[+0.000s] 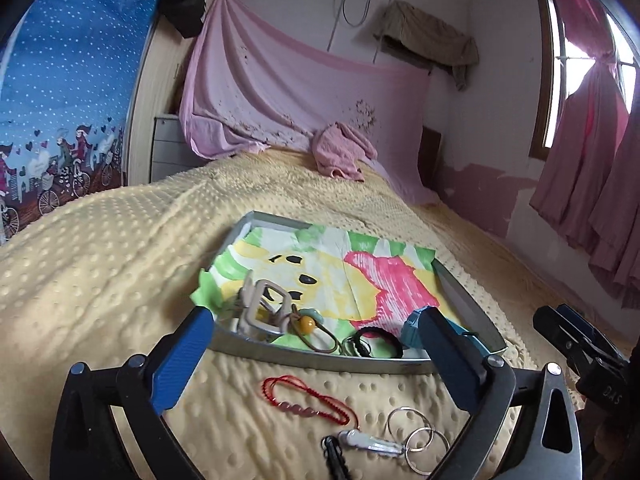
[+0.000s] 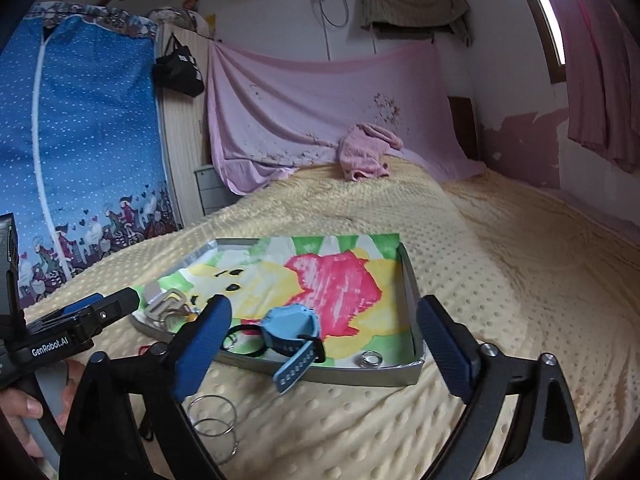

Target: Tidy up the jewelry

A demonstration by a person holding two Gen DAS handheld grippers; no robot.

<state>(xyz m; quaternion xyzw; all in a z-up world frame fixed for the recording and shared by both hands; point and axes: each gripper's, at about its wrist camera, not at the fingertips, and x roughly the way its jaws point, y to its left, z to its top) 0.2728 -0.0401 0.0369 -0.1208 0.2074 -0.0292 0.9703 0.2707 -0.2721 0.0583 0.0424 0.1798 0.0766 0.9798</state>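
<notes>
Both my claws hang wide and empty over the bed (image 1: 100,264): the left claw (image 1: 320,354) frames the tray's (image 1: 468,308) near edge, the right claw (image 2: 324,344) the blue watch (image 2: 294,330), whose strap drapes over the tray rim. Still loose on the blanket before the tray lie a red bracelet (image 1: 308,400), silver hoops (image 1: 416,432) and a pale clip (image 1: 370,442). I judge the bracelet comes next, best pinched at its beaded middle so the cord lifts clear without dragging the hoops.
</notes>
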